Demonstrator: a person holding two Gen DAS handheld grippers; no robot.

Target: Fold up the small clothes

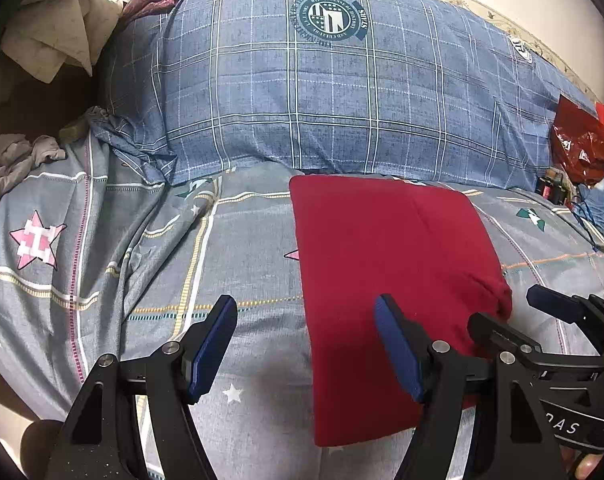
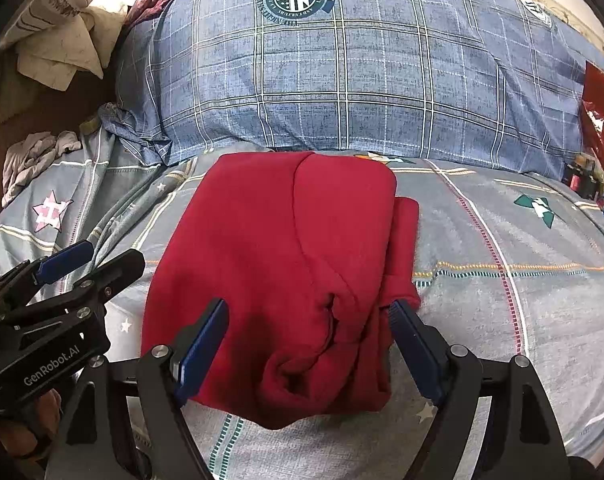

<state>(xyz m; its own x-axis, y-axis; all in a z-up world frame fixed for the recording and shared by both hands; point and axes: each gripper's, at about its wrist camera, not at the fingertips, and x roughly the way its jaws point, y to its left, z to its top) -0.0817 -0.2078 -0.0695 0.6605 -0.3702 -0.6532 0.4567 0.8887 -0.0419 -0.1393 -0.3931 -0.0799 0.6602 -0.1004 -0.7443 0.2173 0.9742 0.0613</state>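
Folding looks mostly done: red garment (image 2: 278, 264) lies in a compact rectangle on the bed (image 2: 501, 320), near edge bunched and untidy. Both grippers hover over that near edge, left gripper (image 1: 305, 344) and right gripper (image 2: 307, 346) with jaws spread wide, gripping nothing. Next move probably needs tucking that lumpy near edge flat. Plaid pillow (image 1: 321, 96) sits far, clutter at both sides.

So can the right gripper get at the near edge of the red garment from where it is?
Probably yes: the right gripper is open, the red garment lies between its fingers, nothing covering it.
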